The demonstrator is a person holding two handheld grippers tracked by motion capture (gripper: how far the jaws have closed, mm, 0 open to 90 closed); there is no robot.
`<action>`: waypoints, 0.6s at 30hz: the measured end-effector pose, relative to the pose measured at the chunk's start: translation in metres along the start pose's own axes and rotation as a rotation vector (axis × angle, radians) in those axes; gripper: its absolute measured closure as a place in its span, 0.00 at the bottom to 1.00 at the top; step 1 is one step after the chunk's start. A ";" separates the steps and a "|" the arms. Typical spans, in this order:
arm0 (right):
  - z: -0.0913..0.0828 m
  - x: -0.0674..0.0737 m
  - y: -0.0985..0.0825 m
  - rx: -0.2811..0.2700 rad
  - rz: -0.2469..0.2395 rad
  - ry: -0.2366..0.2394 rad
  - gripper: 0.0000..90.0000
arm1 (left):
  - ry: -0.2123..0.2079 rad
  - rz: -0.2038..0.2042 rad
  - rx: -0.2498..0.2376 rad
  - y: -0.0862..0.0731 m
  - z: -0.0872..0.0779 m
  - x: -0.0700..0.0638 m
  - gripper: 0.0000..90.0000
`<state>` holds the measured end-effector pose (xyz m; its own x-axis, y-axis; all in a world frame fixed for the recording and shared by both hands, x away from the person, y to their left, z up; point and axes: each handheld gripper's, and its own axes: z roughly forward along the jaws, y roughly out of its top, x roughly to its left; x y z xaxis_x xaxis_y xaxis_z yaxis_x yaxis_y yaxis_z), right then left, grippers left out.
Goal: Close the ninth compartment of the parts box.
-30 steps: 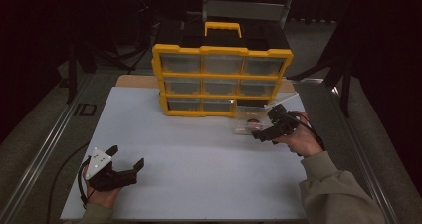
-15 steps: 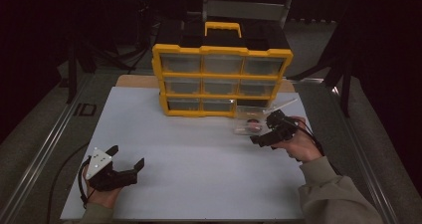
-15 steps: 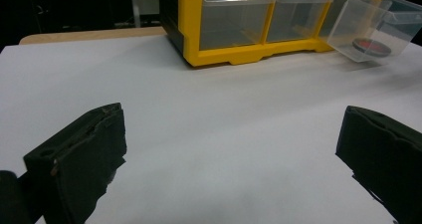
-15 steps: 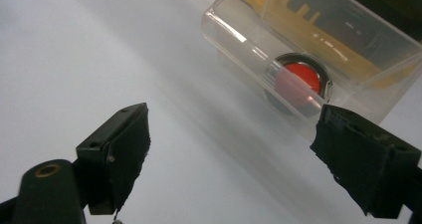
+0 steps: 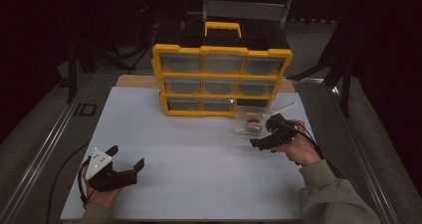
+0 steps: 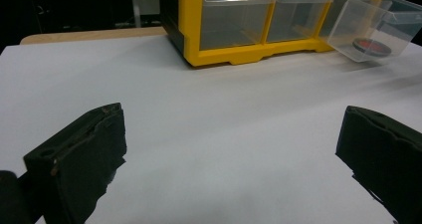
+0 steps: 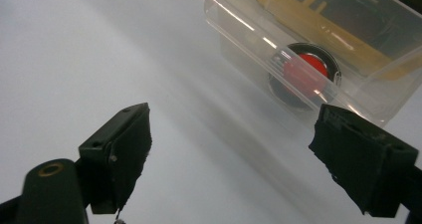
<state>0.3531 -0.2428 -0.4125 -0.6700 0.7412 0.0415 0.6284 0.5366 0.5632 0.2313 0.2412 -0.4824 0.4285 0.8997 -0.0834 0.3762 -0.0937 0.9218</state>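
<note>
Item: clear plastic drawer [image 5: 249, 125] holding a red-and-black disc [image 7: 304, 74], out on the table [image 5: 199, 154] before the yellow organiser [image 5: 221, 79]; light, thin-walled, slick, best pinched at a rim; my right gripper [image 5: 265, 137] gapes empty nearby, left gripper [image 5: 124, 162] likewise apart.

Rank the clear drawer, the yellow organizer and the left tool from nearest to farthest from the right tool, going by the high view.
1. Clear drawer, pulled out on the table just ahead of the right tool.
2. Yellow organizer, farther back, at the table's far edge.
3. Left tool, across the table, near the front left corner.
</note>
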 end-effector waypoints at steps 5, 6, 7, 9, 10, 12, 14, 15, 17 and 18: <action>0.001 -0.001 -0.003 -0.004 -0.006 -0.011 0.21 | 0.001 0.000 0.000 0.000 0.000 0.000 0.00; 0.001 -0.001 -0.004 -0.003 -0.009 -0.013 0.23 | 0.001 0.000 0.000 0.000 0.000 0.000 0.00; 0.001 0.000 -0.005 -0.005 -0.009 -0.017 0.24 | 0.001 -0.001 -0.002 0.000 -0.001 0.000 0.00; 0.001 0.001 -0.006 -0.013 -0.004 -0.020 0.27 | 0.002 -0.001 0.000 0.000 0.000 0.000 0.00; 0.001 0.001 -0.006 -0.018 -0.006 -0.021 0.28 | 0.001 0.000 0.001 0.000 0.000 0.000 0.00; 0.001 0.002 -0.006 -0.027 -0.007 -0.035 0.32 | 0.000 0.001 0.000 0.000 0.000 0.000 0.00; -0.001 0.002 -0.006 -0.041 -0.011 -0.042 0.39 | 0.000 -0.001 0.000 0.000 0.000 0.000 0.00; -0.001 0.003 -0.007 -0.050 -0.012 -0.049 0.43 | 0.000 0.000 0.000 0.000 0.000 0.000 0.00; -0.002 0.004 -0.007 -0.061 -0.013 -0.064 0.52 | 0.001 0.001 -0.001 0.000 -0.001 -0.001 0.00; -0.003 0.005 -0.008 -0.069 -0.019 -0.068 0.56 | 0.001 0.002 -0.001 0.000 -0.001 0.000 0.00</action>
<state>0.3441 -0.2447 -0.4145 -0.6518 0.7580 -0.0241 0.5856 0.5232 0.6191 0.2305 0.2411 -0.4820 0.4284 0.8999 -0.0817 0.3748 -0.0947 0.9223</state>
